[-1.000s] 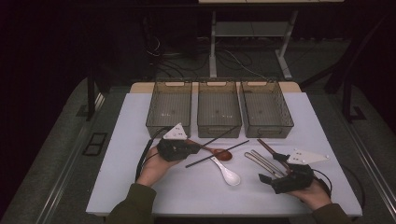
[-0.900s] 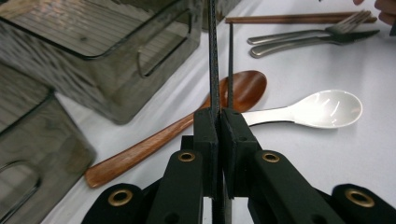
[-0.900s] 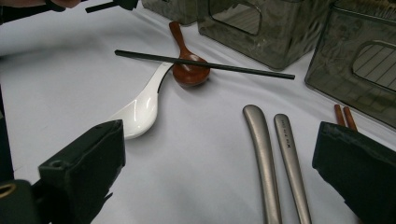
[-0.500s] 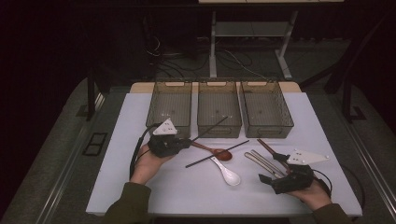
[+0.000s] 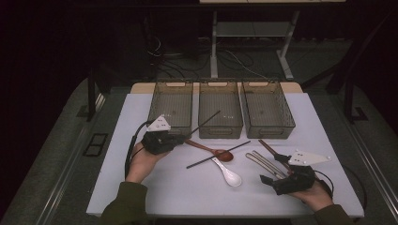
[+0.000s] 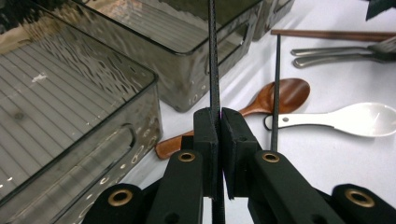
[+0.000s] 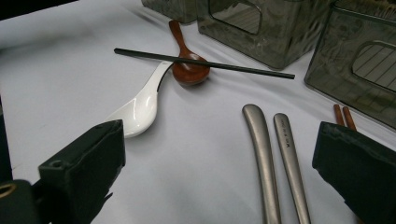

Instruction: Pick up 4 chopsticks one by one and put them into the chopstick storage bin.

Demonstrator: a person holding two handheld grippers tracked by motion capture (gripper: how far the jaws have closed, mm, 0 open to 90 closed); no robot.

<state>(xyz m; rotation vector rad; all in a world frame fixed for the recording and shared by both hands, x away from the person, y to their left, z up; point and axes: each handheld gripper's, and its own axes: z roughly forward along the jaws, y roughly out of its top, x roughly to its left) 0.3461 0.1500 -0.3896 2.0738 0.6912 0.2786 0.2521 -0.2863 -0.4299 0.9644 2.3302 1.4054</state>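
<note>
The left gripper (image 5: 180,137) is clenched on a thin black chopstick (image 5: 206,121), holding it off the white surface (image 5: 141,187) with its far end over the smoky clear plastic bins (image 5: 171,101). Just right of it, a second black chopstick (image 5: 218,154) lies across a brown wooden spoon (image 5: 209,148) and a white ceramic spoon (image 5: 228,173). Farther right, two metal handles (image 7: 271,154) lie side by side between the released jaws of the right gripper (image 7: 224,163).
</note>
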